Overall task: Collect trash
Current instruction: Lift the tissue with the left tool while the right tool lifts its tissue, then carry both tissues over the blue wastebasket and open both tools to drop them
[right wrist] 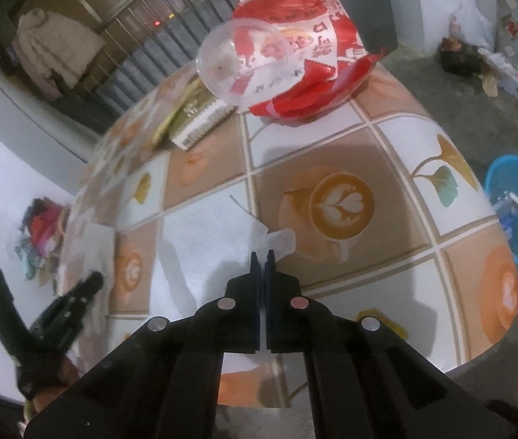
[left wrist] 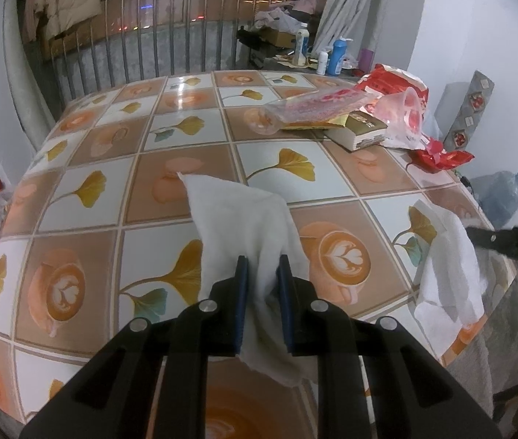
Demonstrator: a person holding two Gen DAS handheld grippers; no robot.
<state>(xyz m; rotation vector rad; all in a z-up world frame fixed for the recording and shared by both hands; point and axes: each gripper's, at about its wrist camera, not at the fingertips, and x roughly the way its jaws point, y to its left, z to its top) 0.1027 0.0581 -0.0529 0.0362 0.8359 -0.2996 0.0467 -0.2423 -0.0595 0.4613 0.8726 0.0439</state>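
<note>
The patterned table (left wrist: 87, 197) is strewn with trash. A white tissue (left wrist: 237, 226) is pinched by the left gripper (left wrist: 262, 267). A second tissue (right wrist: 207, 241) is nipped thinly by the pressed-together right gripper (right wrist: 262, 256); it could tear or slip free.

Both grippers are being seen as black plastic: the left gripper (left wrist: 262, 267) and right gripper (right wrist: 263, 261) are fitted with blue pads and round silver screws on angled black arms.
</note>
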